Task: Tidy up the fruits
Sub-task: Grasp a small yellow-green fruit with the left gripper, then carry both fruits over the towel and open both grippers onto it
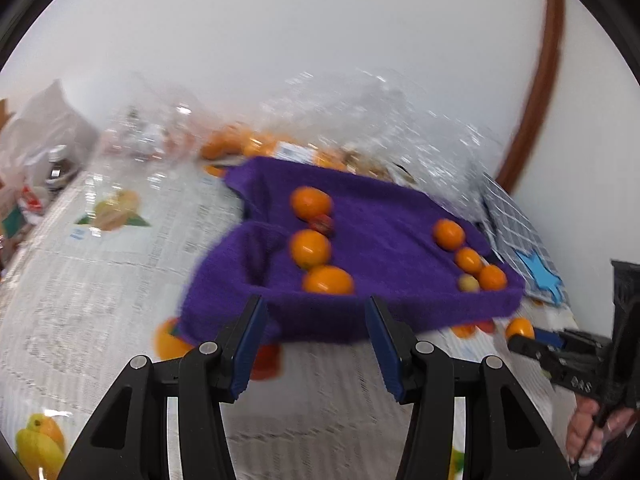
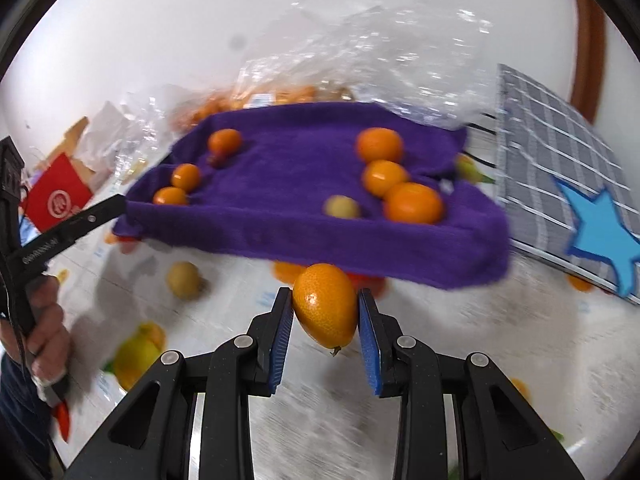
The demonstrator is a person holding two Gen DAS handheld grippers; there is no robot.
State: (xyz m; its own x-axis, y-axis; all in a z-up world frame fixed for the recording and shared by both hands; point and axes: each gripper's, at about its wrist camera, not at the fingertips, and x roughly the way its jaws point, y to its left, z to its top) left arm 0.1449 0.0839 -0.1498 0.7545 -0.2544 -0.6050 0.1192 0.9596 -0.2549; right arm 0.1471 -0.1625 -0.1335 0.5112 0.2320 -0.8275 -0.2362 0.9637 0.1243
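The tabletop is covered with printed paper showing fruit pictures and stands against a plain white wall. A purple towel lies across its middle. Crumpled clear plastic bags holding more orange fruit sit behind the towel, and a grey checked cloth with a blue star lies just beside the towel's right edge.

The left tool hovers at the towel's near edge, blue pads spread apart with nothing between them. The right tool is clamped on 1 orange kumquat, held above the tabletop just in front of the towel's near edge. In the left wrist view the right tool shows at the far right with the person's hand on its handle.

On the towel, 3 orange fruits and 1 small red fruit form a left column; 3 orange fruits and 1 pale yellow fruit form a right group. Loose fruit, including a yellowish one, lies on the paper near the towel's front edge. Bare paper shows in front of both tools.
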